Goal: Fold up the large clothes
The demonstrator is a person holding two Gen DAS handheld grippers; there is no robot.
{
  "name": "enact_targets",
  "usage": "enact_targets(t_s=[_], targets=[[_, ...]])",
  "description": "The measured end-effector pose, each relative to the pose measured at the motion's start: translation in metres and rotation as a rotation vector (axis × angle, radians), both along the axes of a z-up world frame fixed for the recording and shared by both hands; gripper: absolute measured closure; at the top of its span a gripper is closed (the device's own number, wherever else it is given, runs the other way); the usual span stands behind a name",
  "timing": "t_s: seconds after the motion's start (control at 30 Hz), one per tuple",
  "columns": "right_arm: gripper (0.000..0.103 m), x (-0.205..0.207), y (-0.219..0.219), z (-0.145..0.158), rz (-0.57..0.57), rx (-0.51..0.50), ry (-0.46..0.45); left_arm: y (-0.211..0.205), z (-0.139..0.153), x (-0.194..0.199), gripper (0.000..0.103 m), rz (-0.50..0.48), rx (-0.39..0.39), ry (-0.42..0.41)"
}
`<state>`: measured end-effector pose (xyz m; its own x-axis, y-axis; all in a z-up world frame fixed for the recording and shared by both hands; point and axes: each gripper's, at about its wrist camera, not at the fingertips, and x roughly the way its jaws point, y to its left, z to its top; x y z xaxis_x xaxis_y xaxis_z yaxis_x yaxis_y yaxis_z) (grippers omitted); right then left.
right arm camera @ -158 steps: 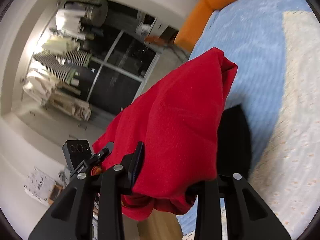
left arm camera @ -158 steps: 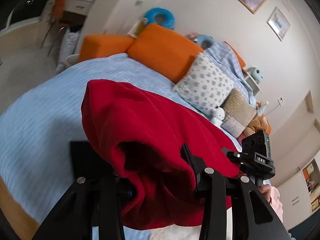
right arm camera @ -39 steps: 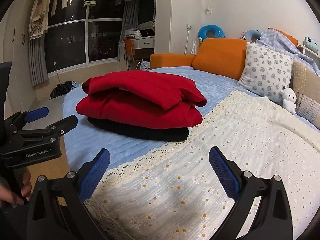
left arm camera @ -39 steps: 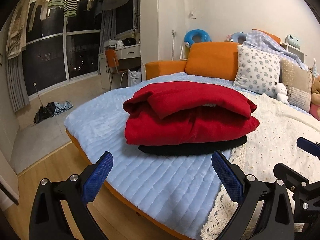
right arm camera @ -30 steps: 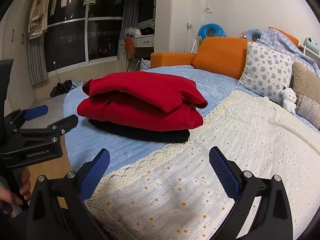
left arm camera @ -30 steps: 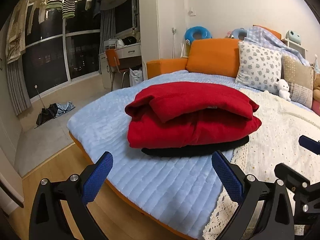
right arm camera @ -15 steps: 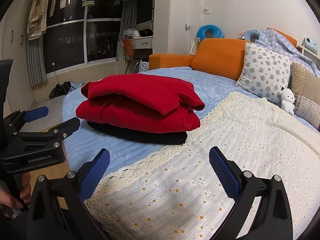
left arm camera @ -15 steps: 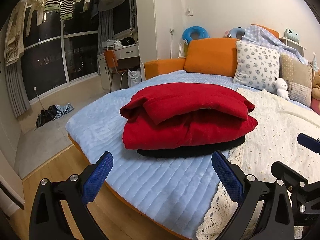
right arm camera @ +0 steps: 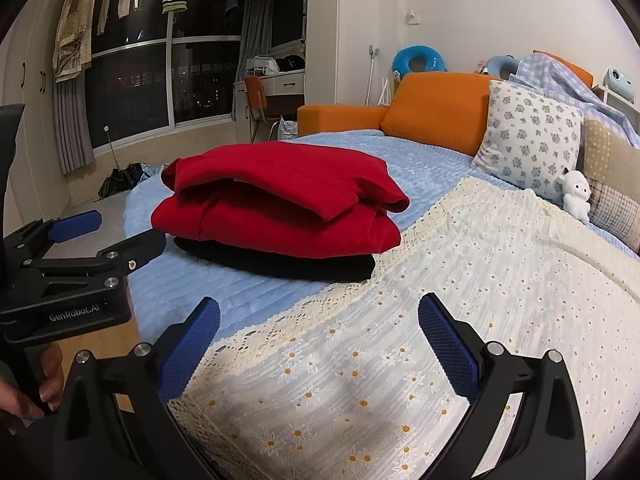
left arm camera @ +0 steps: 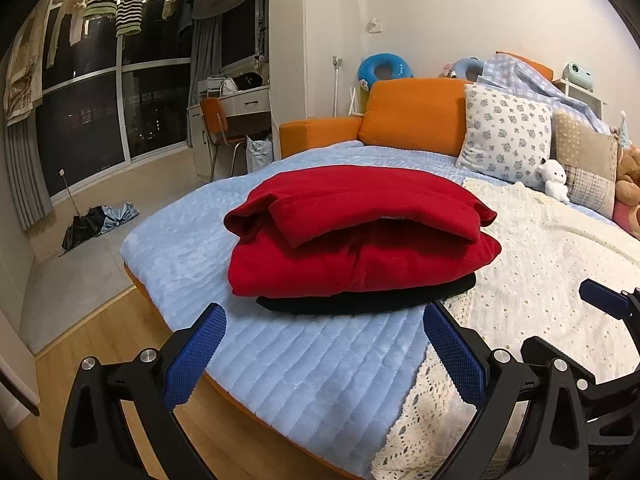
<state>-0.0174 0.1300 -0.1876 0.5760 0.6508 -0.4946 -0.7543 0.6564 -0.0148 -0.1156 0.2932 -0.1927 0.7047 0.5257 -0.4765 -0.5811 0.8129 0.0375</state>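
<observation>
Above the bed (left arm camera: 304, 364), both grippers (left arm camera: 322, 350) (right arm camera: 318, 332) hover level, spread, empty.

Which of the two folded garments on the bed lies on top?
The red garment lies on top; the black garment is underneath it, showing only as a thin dark edge on the blue blanket.

Open blue blanket (left arm camera: 304, 364) straight ahead at 12 o'clock, nothing between the pads and the folded red garment (left arm camera: 360, 232). Cream lace cover (right arm camera: 460, 280) is bare too. Pillows (right arm camera: 528, 140) crowd 2 o'clock.
</observation>
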Motion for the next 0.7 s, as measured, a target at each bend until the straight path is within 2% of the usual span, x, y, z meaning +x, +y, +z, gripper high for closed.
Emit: enact_targets(t_s=[0.7], targets=[[0.005,-0.0022,-0.0001,-0.0062,-0.015,0.004,0.012,-0.0072,-0.0015,0.0090,0.003,-0.008,0.015,0.012]])
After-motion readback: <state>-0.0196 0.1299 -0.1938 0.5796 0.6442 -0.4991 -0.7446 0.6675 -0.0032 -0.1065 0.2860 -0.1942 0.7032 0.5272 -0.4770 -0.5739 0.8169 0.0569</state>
